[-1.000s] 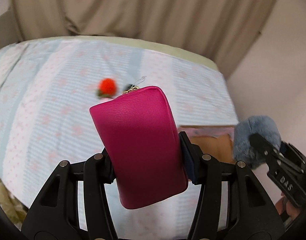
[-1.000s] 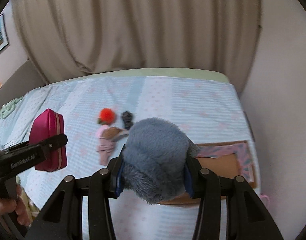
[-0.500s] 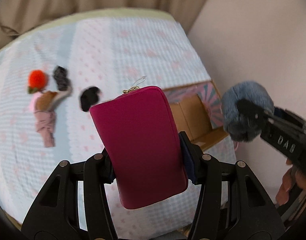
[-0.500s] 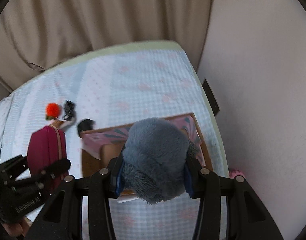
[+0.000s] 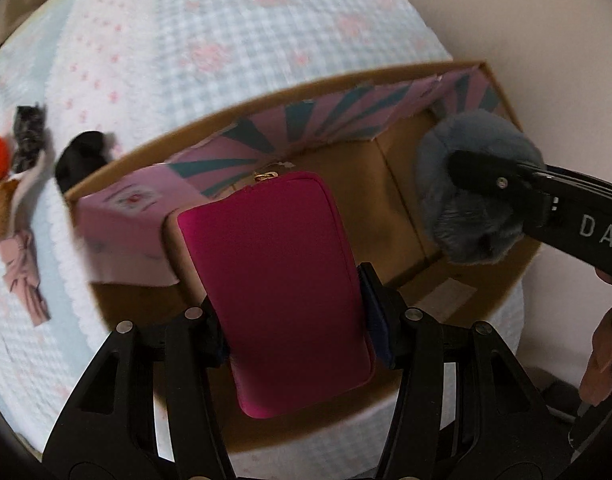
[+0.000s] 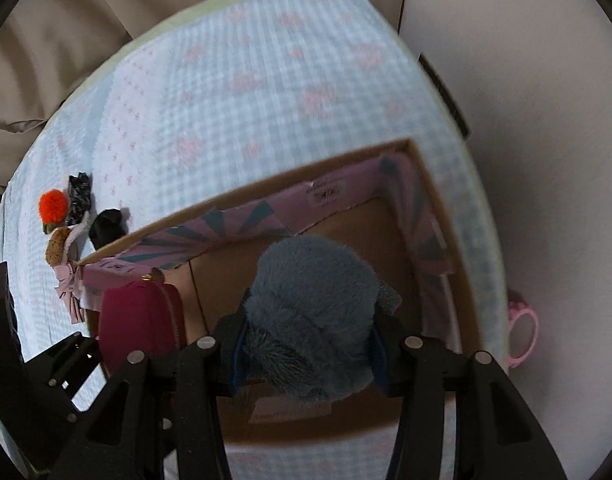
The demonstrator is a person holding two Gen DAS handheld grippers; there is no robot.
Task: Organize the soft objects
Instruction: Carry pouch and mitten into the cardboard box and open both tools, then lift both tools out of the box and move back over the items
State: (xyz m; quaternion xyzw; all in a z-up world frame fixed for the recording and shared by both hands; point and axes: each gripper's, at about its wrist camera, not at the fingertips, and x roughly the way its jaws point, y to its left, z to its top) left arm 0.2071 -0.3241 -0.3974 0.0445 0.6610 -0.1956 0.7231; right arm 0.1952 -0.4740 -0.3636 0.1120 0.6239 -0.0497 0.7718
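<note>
My left gripper (image 5: 294, 320) is shut on a magenta zip pouch (image 5: 274, 280) and holds it upright over the left part of an open cardboard box (image 5: 266, 92) with pink and teal flaps. The box sits on a checked bedspread. In the right wrist view, a fluffy grey-blue plush (image 6: 313, 300) sits between the pads of my right gripper (image 6: 309, 344). Its jaws are opening, and the pads still touch the fur. The plush hangs over the right part of the box (image 6: 226, 196), the pouch (image 6: 134, 324) to its left.
Left of the box on the bedspread lie an orange pompom (image 6: 53, 205), black soft pieces (image 6: 106, 222) and a pink-clothed doll (image 5: 20, 252). A pink hand mirror (image 6: 523, 332) sits between bed and wall. Beige curtains hang behind the bed.
Both grippers have swung from above the bed down over the box and now point steeply into it. The pouch and the plush came along, and the box looks much closer.
</note>
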